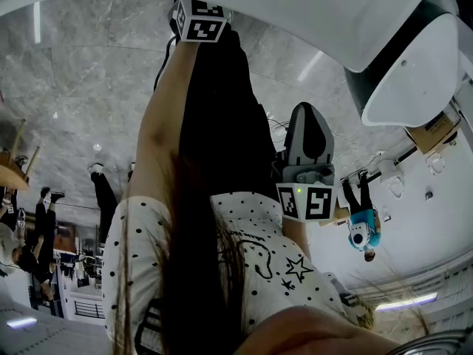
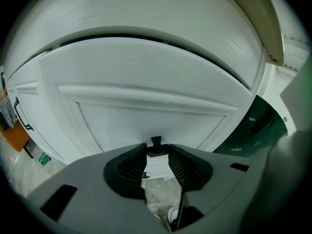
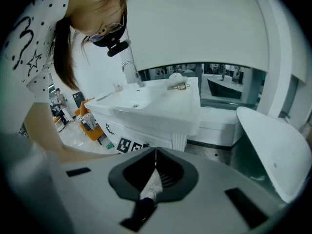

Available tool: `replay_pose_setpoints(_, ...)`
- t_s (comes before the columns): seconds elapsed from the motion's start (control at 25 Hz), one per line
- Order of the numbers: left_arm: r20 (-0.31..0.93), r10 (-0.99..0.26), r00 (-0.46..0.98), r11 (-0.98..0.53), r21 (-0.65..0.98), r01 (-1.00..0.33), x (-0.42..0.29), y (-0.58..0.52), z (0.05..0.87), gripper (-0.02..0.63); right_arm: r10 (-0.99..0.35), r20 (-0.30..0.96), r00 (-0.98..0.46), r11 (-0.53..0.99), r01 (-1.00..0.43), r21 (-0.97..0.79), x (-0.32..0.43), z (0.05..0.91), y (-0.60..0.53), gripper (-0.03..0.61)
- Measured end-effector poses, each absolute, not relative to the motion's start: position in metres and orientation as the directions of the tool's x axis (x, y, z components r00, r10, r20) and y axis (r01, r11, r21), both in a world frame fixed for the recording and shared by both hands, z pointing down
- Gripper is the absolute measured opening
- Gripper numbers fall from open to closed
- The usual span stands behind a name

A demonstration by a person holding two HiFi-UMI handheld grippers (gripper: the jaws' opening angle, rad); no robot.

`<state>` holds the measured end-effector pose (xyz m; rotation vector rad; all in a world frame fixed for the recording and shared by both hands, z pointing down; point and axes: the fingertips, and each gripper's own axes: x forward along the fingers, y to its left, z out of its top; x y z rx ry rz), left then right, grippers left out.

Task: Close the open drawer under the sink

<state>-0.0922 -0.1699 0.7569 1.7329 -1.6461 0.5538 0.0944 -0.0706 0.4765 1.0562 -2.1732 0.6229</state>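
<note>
Here, the left tongs (image 2: pixel 157 151) stand slightly apart against the white drawer front (image 2: pixel 146 116), a black handle (image 2: pixel 156 141) at their tips; the right tongs (image 3: pixel 156 151) are pressed together, empty.

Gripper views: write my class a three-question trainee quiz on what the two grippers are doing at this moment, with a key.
1. True or false: the right gripper has its jaws standing apart.
2. The left gripper points at: A) a white panelled front; B) a window; C) a bookshelf.
3. Fill in: the small fitting at the left gripper's jaw tips is coloured ____.
Key: 1 false, they meet; 2 A; 3 black.
</note>
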Motion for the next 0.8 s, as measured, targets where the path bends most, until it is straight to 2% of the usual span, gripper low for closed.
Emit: replay_pose_setpoints(0.8,0.705,-0.698,0.124,0.018,0.191,-0.981,-0.089,-0.165,0.758,0.141,-0.503,0.715,-0.485,0.585,-0.8,-0.131,0.091,0.477,-0.058,0.014)
